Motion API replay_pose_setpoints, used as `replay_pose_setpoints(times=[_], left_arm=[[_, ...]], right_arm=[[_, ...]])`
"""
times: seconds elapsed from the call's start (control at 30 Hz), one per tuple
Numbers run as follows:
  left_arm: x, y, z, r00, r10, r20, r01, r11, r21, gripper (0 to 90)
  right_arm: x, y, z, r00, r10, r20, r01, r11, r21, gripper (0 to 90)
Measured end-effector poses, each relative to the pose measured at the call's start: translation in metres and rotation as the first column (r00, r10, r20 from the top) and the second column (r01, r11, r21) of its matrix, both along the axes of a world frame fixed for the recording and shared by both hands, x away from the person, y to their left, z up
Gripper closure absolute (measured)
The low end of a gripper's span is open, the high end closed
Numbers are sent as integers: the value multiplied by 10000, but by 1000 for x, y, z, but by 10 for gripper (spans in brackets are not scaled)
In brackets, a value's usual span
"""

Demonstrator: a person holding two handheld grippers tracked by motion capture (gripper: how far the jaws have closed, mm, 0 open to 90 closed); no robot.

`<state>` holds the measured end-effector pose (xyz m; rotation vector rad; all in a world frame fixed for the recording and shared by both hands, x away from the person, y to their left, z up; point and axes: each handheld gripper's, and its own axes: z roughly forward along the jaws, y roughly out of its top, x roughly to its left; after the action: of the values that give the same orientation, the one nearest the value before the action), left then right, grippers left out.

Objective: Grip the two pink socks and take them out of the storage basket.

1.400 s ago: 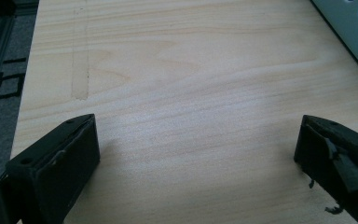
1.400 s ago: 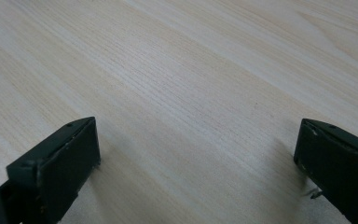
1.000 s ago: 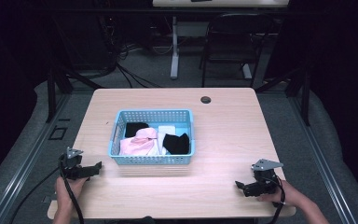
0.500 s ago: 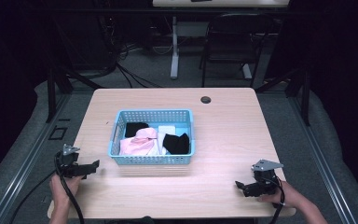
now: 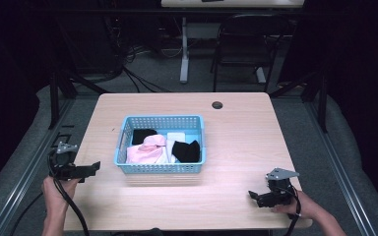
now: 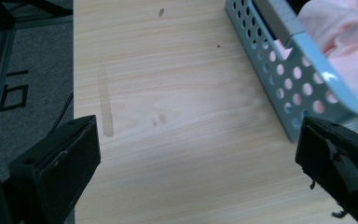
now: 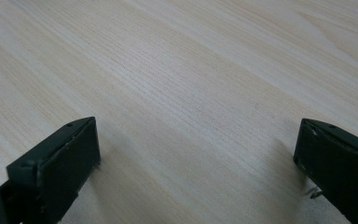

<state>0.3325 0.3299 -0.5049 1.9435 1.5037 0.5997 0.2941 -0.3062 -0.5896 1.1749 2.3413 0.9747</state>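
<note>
Left tool [image 5: 94,168] spread wide and empty, held just off the worktop [image 5: 236,147] at its left edge, jaws aimed toward the blue basket [image 5: 160,168]. Ahead of this tool and slightly to its right: perforated basket wall, near but not touching, as seen in the left gripper view [image 6: 279,79]. Inside the basket, closest to the left tool: pink cloth [image 5: 145,151], bunched against the near wall; beyond it a black piece [image 5: 142,135], a white piece [image 5: 178,138], and a second black piece [image 5: 185,151] toward the far side from this tool. Judged step: approach to the basket for picking out a garment. To do well: raise the left tool above the rim before moving in, so as not to strike or push the light basket; descend onto a raised fold of the pink cloth, jaws straddling the fold; close only on fabric, clear of the wall holes. Right tool [image 5: 254,197] likewise spread wide and empty, low over bare worktop [image 7: 182,84], well apart from the basket, which lies ahead of it and off to one side; available to steady the basket rim if it slides.
</note>
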Motion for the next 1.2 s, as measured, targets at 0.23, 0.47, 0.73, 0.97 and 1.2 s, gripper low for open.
replay_pose_setpoints(times=[0.23, 0.47, 0.73, 0.97, 1.2], left_arm=[[-3, -19, 29, 9983, -585, -59, 586, 9981, 193, 0], [-1, -48, 55, 9889, -1480, -125, 1485, 9874, 551, 1], [18, -83, 72, 9738, -2256, -295, 2274, 9698, 879, 0], [41, -120, 63, 9446, -3068, -1168, 3185, 9426, 999, 3], [66, -146, 42, 9183, -3241, -2275, 3539, 9295, 1044, 76]], right_arm=[[0, 0, 0, 10000, 3, 2, -3, 10000, -6, 0], [0, 0, 0, 10000, 23, -11, -23, 10000, -10, 0], [0, 0, 0, 10000, 40, 6, -40, 10000, 0, 0], [1, 0, 0, 10000, 55, 9, -55, 10000, -4, 0], [0, 0, 0, 10000, 56, 12, -56, 10000, -4, 0]])
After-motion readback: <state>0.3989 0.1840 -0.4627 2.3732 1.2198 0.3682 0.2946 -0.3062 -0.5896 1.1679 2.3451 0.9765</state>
